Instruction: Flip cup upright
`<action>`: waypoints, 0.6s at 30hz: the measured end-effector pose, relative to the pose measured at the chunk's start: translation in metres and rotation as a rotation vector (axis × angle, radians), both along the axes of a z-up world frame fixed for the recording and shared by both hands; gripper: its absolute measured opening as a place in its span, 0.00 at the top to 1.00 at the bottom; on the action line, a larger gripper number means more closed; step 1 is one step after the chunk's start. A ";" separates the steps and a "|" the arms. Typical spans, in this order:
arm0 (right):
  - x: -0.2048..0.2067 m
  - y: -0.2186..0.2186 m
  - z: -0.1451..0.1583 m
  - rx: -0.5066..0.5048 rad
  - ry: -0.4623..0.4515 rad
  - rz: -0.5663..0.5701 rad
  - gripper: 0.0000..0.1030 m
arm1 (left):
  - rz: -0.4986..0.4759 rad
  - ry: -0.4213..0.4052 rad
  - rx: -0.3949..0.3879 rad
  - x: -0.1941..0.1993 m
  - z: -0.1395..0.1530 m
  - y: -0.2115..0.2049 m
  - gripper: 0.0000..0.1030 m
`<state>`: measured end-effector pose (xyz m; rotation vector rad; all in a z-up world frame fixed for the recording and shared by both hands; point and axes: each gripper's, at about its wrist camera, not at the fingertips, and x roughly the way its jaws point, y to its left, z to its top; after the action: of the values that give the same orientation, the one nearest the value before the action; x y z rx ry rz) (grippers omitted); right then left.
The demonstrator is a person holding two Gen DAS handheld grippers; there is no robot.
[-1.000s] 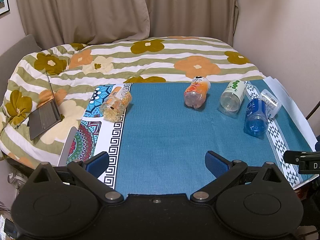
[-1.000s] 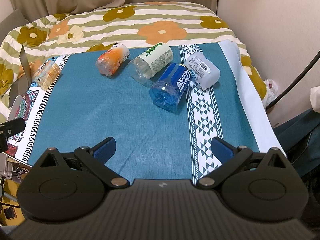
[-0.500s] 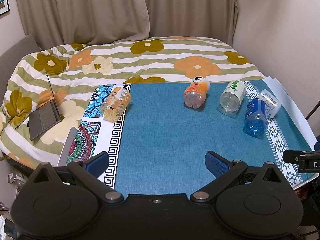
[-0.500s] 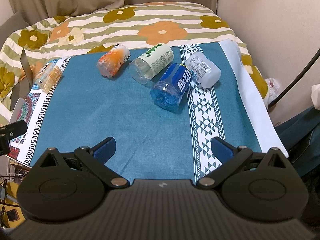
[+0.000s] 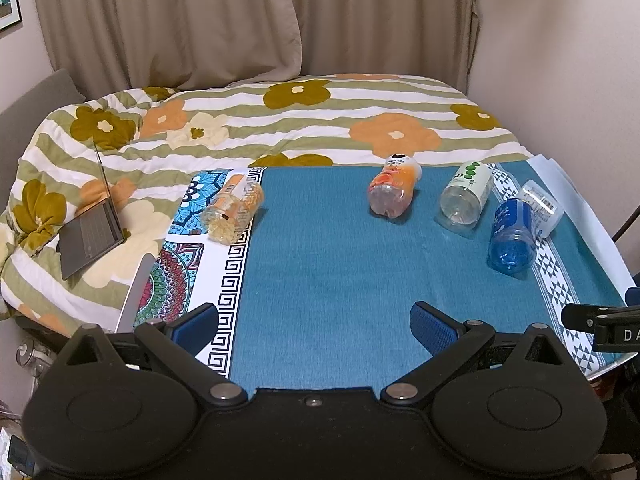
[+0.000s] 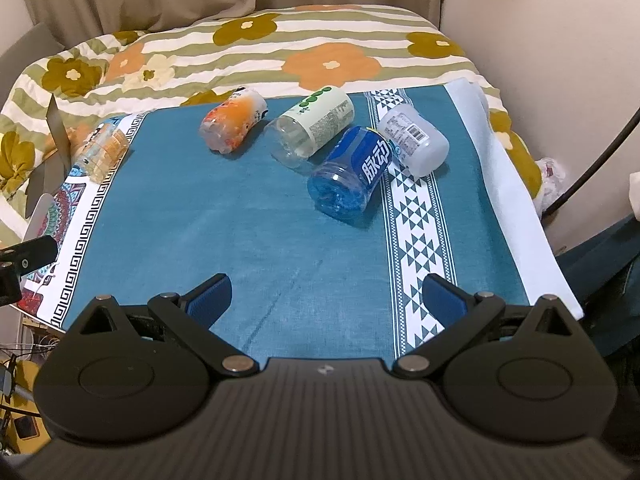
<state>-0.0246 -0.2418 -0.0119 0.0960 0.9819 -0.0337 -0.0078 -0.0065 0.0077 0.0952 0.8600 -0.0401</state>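
Observation:
Several plastic cups lie on their sides on the blue cloth [image 5: 332, 264]. A yellow-orange cup [image 5: 234, 214] [image 6: 102, 148] rests at the left edge. An orange cup [image 5: 394, 192] [image 6: 234, 122], a clear cup with a green label [image 5: 466, 194] [image 6: 314, 126], a blue cup [image 5: 513, 236] [image 6: 352, 172] and a whitish cup [image 5: 540, 208] [image 6: 414, 140] lie in a row on the right; the blue and whitish cups touch. My left gripper [image 5: 314, 326] hangs open over the near cloth, holding nothing. My right gripper [image 6: 326, 298] is open and holding nothing too, well short of the blue cup.
The cloth covers a table [image 6: 516, 216] set against a bed with a flowered quilt [image 5: 320, 120]. An open laptop [image 5: 94, 224] lies on the quilt at the left. A wall [image 6: 540, 40] and a dark cable [image 6: 600, 156] stand at the right.
My right gripper has drifted slightly forward and left, so the cups sit a little lower and rightward in its view. The left gripper has barely moved. Both stay open.

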 end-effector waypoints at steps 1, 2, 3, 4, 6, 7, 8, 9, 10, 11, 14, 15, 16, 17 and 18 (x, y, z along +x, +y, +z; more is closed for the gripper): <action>0.000 0.000 0.000 0.001 0.000 0.003 0.00 | 0.002 0.000 0.000 -0.001 0.000 0.000 0.00; 0.000 -0.001 0.000 0.002 -0.002 0.004 0.00 | 0.004 0.000 0.000 -0.001 0.001 0.000 0.00; 0.001 -0.001 0.000 0.005 -0.001 0.007 0.00 | 0.009 0.003 0.000 -0.001 0.001 0.000 0.00; 0.001 -0.002 0.001 0.009 0.001 0.012 0.00 | 0.013 0.006 -0.001 -0.001 0.002 0.000 0.00; 0.002 -0.005 0.003 0.019 0.010 0.023 0.00 | 0.025 0.012 0.001 -0.001 0.004 0.000 0.00; 0.004 -0.006 0.004 0.021 0.013 0.027 0.00 | 0.033 0.014 0.003 0.000 0.007 0.000 0.00; 0.005 -0.008 0.005 0.020 0.017 0.031 0.00 | 0.042 0.015 0.006 0.002 0.010 0.000 0.00; 0.008 -0.010 0.007 0.024 0.020 0.038 0.00 | 0.052 0.015 0.009 0.003 0.014 0.001 0.00; 0.010 -0.012 0.008 0.033 0.022 0.043 0.00 | 0.062 0.011 0.012 0.005 0.018 0.002 0.00; 0.014 -0.015 0.010 0.046 0.022 0.052 0.00 | 0.072 0.003 0.015 0.006 0.022 0.003 0.00; 0.025 -0.019 0.013 0.052 0.017 0.093 0.00 | 0.094 -0.019 0.040 0.016 0.032 0.006 0.00; 0.031 -0.019 0.013 0.044 0.021 0.114 0.00 | 0.097 -0.023 0.047 0.019 0.033 0.007 0.00; 0.036 -0.018 0.013 0.034 0.026 0.131 0.00 | 0.098 -0.026 0.053 0.025 0.035 0.010 0.00; 0.040 -0.017 0.012 0.022 0.028 0.146 0.00 | 0.097 -0.028 0.056 0.029 0.035 0.012 0.00; 0.046 -0.014 0.011 0.007 0.030 0.157 0.00 | 0.093 -0.026 0.057 0.036 0.035 0.016 0.00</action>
<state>0.0213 -0.2559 -0.0005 0.0244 1.0169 0.1126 0.0279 0.0099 0.0428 0.1089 0.8388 0.0727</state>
